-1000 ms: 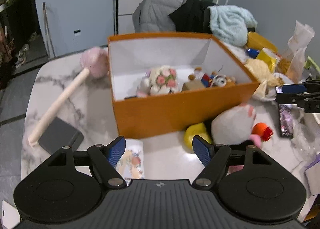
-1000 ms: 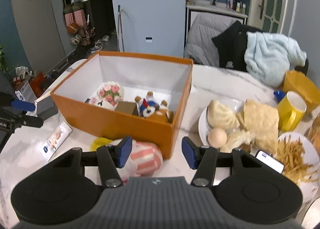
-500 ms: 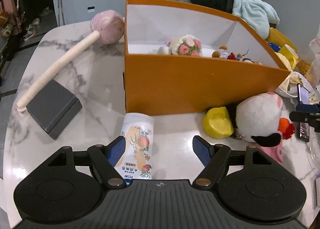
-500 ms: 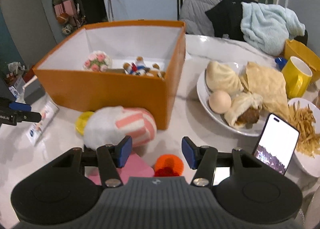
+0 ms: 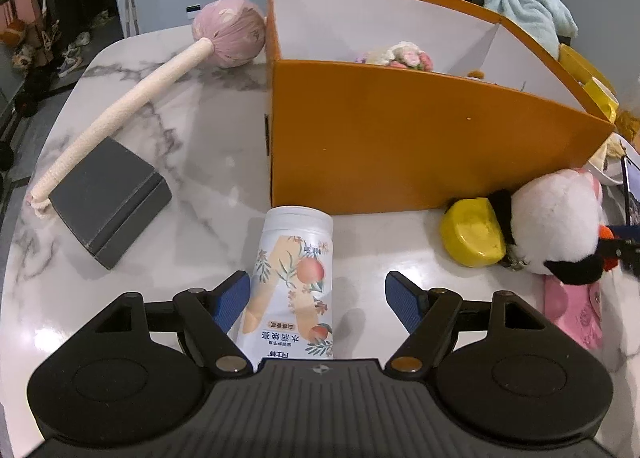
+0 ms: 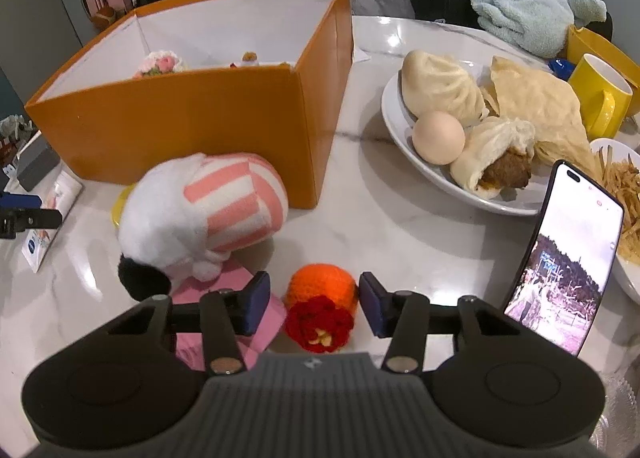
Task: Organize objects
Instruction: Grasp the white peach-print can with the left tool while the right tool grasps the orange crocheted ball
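The orange crocheted toy [image 6: 320, 308], round with a red flower on its near face, sits on the marble surface [image 6: 400, 226] between the blue pads of the right tool [image 6: 314, 304]. The jaws are closing around it; the right pad looks to be at its side, while a narrow gap shows at the left pad, so the toy is not yet pinched. Just left of it lies a pink flat item [image 6: 236, 306], and on that rests a white plush with pink stripes [image 6: 204, 218], its black tip pointing toward the camera. A phone [image 6: 564, 262] stands propped to the right with its screen lit.

In the left wrist view, a white tube printed with peaches [image 5: 292, 286] lies on the surface between the pads of the left tool [image 5: 318, 300], cap end away from the camera. The jaws are spread wide; the left pad is just beside the tube and the right pad stands well apart from it. A yellow toy [image 5: 472, 232] lies to the right, touching the plush.

Behind all this stands the orange box [image 5: 420, 146], open-topped, with a flowered crochet piece [image 5: 404, 56] and other small things inside. To its left lie a grey block [image 5: 108, 198] and a pink-headed mallet [image 5: 228, 38]. Right of the box, a white bowl [image 6: 400, 126] holds buns and an egg, near a yellow mug [image 6: 600, 96].
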Tool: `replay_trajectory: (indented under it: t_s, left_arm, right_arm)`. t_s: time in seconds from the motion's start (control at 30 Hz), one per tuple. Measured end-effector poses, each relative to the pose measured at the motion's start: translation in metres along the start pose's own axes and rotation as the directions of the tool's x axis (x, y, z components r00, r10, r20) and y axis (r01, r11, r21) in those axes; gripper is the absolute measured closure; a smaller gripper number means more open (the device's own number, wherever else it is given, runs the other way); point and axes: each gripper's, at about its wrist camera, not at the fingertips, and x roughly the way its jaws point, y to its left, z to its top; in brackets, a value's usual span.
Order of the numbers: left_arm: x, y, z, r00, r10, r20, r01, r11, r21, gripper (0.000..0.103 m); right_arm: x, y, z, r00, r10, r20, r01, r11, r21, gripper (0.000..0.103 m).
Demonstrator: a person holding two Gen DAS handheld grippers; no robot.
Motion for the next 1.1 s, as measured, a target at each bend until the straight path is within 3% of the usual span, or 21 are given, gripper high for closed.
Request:
replay_trajectory:
  t_s: [0.4,0.47,0.6,0.63,1.1]
  left_arm:
    - [0.011,0.0,-0.003,1.0,0.024,-0.002,-0.024,1.0,0.017,0.016]
    - [0.011,0.0,-0.003,1.0,0.024,0.003,-0.024,0.999,0.025,0.021]
    - [0.01,-0.005,-0.005,0.999,0.047,0.014,-0.048,0.996,0.077,0.043]
    - [0.009,-0.006,-0.006,0.999,0.047,0.016,-0.048,0.995,0.085,0.045]
    - [0.002,-0.005,-0.008,1.0,0.003,0.008,-0.004,0.996,0.092,0.048]
  right_arm:
    - [0.002,-0.005,-0.003,1.0,0.02,-0.015,-0.019,0.999,0.047,0.052]
    - [0.004,-0.007,-0.004,0.999,0.03,-0.023,-0.029,0.997,0.066,0.053]
    - [0.004,-0.009,-0.006,0.998,0.047,-0.029,-0.044,0.995,0.088,0.054]
    - [0.004,-0.009,-0.005,0.999,0.044,-0.027,-0.041,0.995,0.086,0.06]
    - [-0.025,-0.011,0.001,0.998,0.044,0.053,-0.048,0.995,0.085,0.061]
